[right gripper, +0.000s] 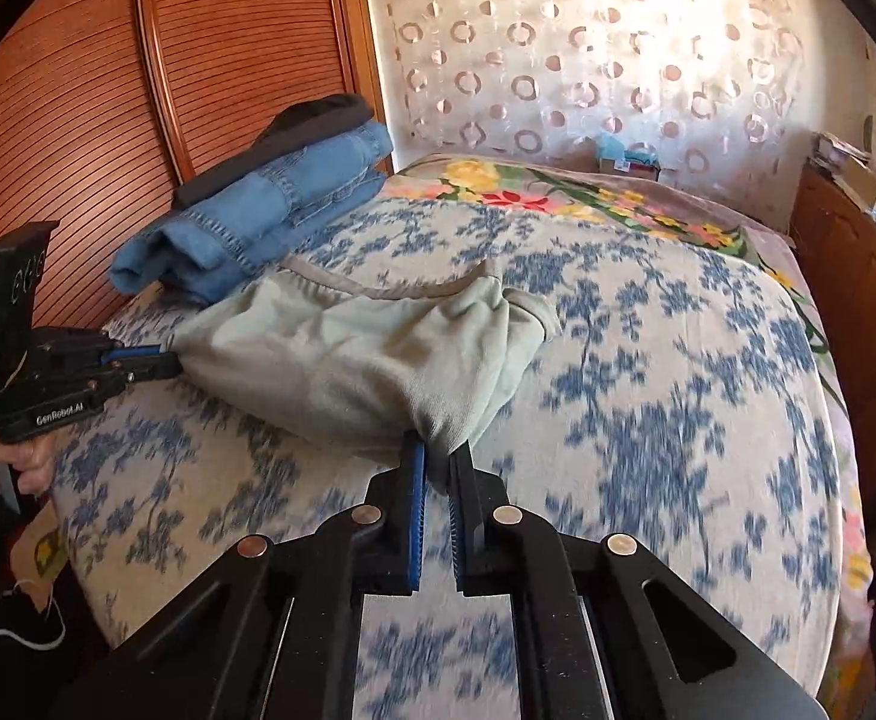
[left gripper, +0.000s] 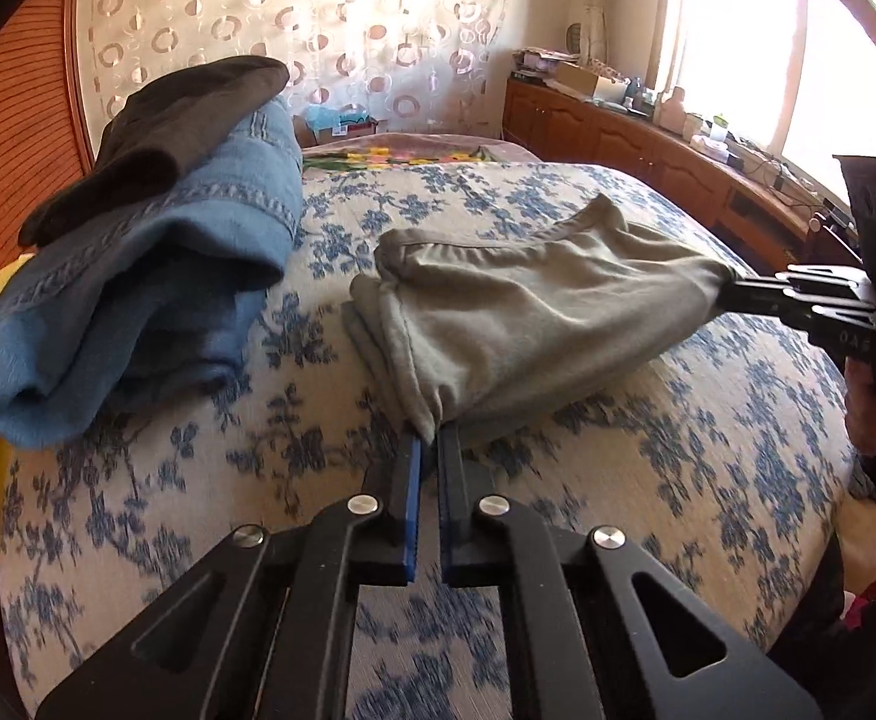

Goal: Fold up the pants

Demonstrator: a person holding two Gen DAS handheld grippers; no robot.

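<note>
Pants: we see grey-green sweatpants (left gripper: 534, 324), folded over, lying across the middle of the bed (left gripper: 708, 420), nearer its front edge.
Left gripper (left gripper: 429, 441): its fingers are pinching one bunched corner of the sweatpants, blue pads tight on the cloth.
Right gripper (right gripper: 438, 456): its fingers are pinching the opposite corner, and the fabric hangs slightly taut between the two grips.
Hand (right gripper: 9, 462): we see a hand wrapped round the left gripper's handle at the bed's front edge.
Other clothes: folded blue jeans (left gripper: 156, 276) with a dark garment (left gripper: 168, 132) on top, perhaps trousers too, sit by the wooden headboard (right gripper: 246, 48).
Bedspread: blue floral print; a colourful flowered blanket (right gripper: 558, 192) covers the far end.
</note>
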